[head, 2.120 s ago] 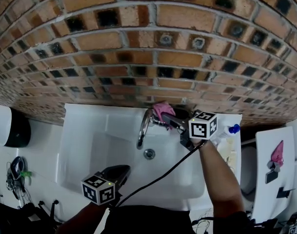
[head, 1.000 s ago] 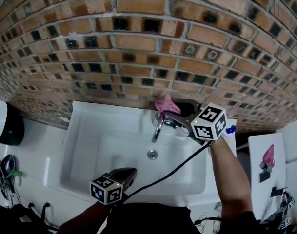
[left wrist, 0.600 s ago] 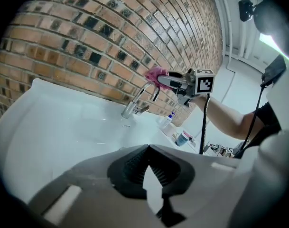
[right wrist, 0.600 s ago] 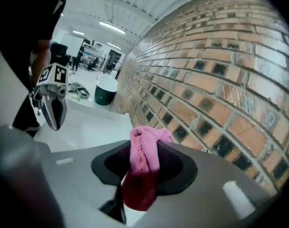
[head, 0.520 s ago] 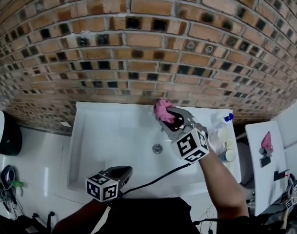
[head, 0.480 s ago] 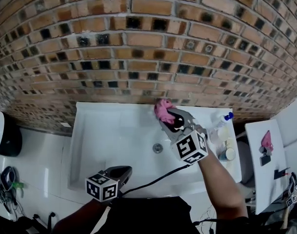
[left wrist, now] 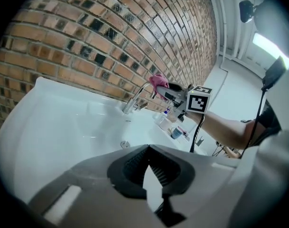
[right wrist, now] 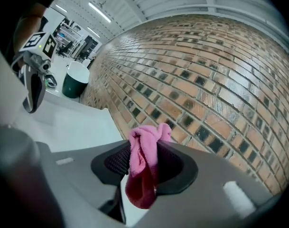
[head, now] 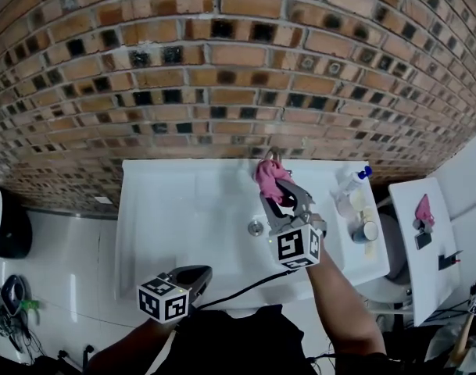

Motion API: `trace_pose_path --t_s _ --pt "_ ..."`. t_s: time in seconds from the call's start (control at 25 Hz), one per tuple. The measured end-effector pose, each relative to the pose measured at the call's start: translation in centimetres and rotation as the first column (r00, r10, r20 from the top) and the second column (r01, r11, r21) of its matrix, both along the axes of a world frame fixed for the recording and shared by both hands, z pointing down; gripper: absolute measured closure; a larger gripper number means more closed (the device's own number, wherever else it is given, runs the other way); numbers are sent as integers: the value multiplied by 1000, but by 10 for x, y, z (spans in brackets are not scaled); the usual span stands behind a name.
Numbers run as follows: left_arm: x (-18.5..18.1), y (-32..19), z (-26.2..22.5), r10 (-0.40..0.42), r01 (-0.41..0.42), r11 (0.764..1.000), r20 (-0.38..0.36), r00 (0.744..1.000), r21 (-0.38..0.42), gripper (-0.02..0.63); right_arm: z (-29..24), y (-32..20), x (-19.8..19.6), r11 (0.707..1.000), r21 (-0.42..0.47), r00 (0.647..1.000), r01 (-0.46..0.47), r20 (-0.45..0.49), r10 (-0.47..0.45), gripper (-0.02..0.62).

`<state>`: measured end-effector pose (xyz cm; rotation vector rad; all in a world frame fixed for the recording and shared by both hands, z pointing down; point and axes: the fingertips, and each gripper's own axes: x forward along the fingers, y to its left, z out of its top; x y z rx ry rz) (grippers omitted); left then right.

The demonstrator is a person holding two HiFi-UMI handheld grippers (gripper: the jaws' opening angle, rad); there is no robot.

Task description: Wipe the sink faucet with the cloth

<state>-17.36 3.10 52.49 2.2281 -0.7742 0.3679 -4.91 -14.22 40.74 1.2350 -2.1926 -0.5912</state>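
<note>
Since two seconds ago the right tool [head: 275, 187] has swung round from the sink's right side. It now lies over the middle of the white rectangular sink [head: 171, 209], its tips pointing at the red brick wall [head: 222, 76] and its marker cube nearest the person. Its jaws are clamped on the pink terry cloth [right wrist: 142, 148], which bunches above the pads and hangs in a fold below them. In the left gripper view the cloth sits at the top rear of the curved chrome faucet [left wrist: 134, 100], close to the wall. Whether cloth and metal touch cannot be made out. In the head view the tool covers most of the faucet.

The left tool [left wrist: 148, 167] hangs over the sink's near edge, well apart from the faucet, in much the same place as before. Its jaws are closed together with nothing between them.

The round metal drain [head: 255, 226] lies just left of the right tool. A clear spray bottle with a blue cap [head: 355, 180] stands on the sink's right ledge.
</note>
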Motion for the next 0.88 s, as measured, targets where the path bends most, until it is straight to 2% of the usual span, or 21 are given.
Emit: trace_pose_path --t_s 0.24,0.52,0.68,0.88 --pt "-11 3 2 -2 2 1000 3 1000 4 600 15 14 3 998 -11 998 -61 21 61 446" --pt "-18 -2 -9 -79 80 996 -40 996 34 600 31 22 7 989 -111 987 -95 118 108 445" --pt "-27 3 -8 -136 138 990 -45 990 30 600 47 31 16 976 -192 981 -100 146 130 445" --pt "-29 4 -15 -196 198 979 -34 980 55 600 64 44 20 946 -320 977 -57 176 118 445"
